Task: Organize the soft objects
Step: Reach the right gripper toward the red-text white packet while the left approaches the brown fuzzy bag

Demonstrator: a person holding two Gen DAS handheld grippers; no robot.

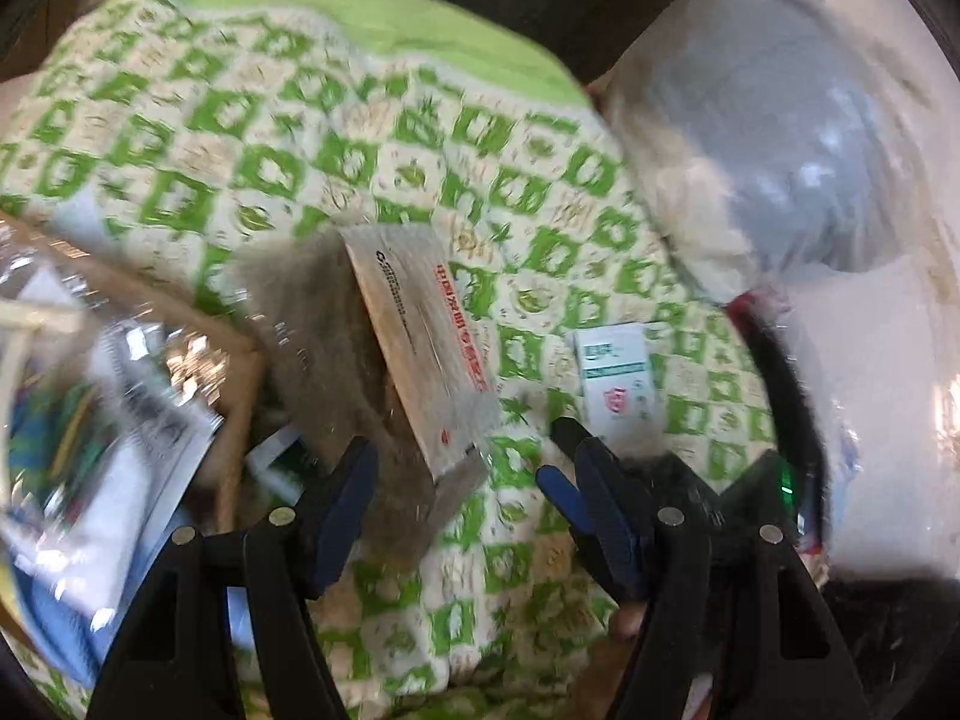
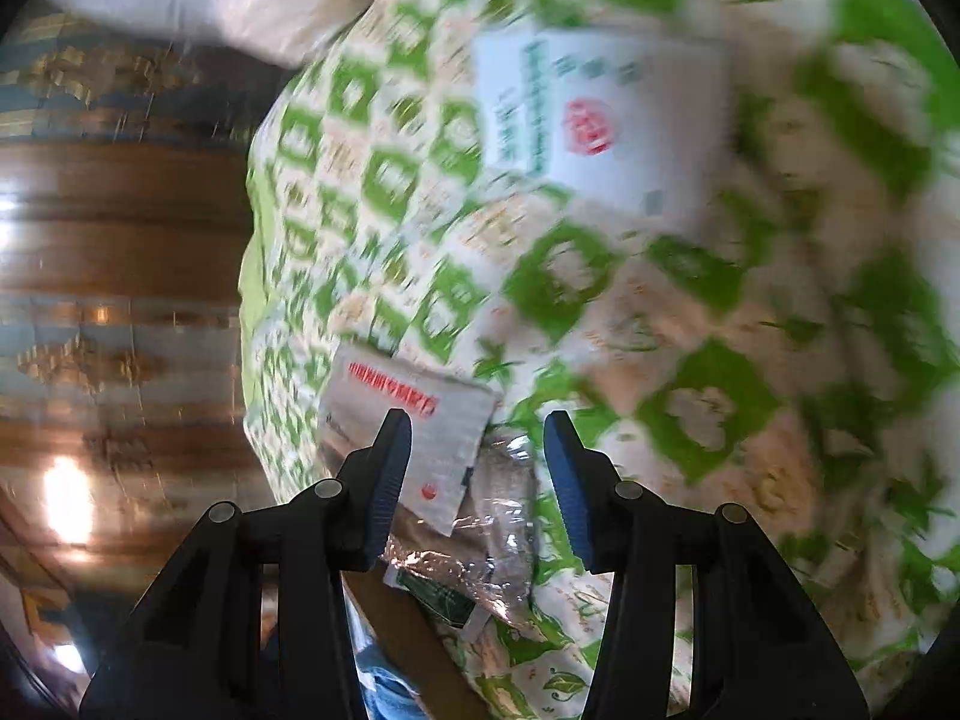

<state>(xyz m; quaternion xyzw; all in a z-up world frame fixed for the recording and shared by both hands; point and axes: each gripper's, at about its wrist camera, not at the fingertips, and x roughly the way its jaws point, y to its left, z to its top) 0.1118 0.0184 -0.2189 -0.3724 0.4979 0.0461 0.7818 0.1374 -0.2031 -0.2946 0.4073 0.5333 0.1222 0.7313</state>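
Currently we hover both grippers, left (image 1: pixel 462 468) and right (image 2: pixel 477 468), jaws wide and empty, over the green-and-cream patterned quilt (image 1: pixel 300 138). Likely approach step; next we must pinch its edge.

Green-and-cream patterned quilted cloth bedcover (image 1: pixel 360 138): matt, soft weave. On it, grey packet in glossy crinkled clear plastic film (image 1: pixel 414 354) and white-and-green smooth cardboard box (image 1: pixel 618 384). Beside the bedcover, translucent glossy plastic bag (image 1: pixel 798 138); black matt plastic gripper fingers (image 2: pixel 390 474) with blue ribbed pads.

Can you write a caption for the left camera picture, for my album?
Open left gripper over a green-patterned quilt, near a grey box and a small white box.
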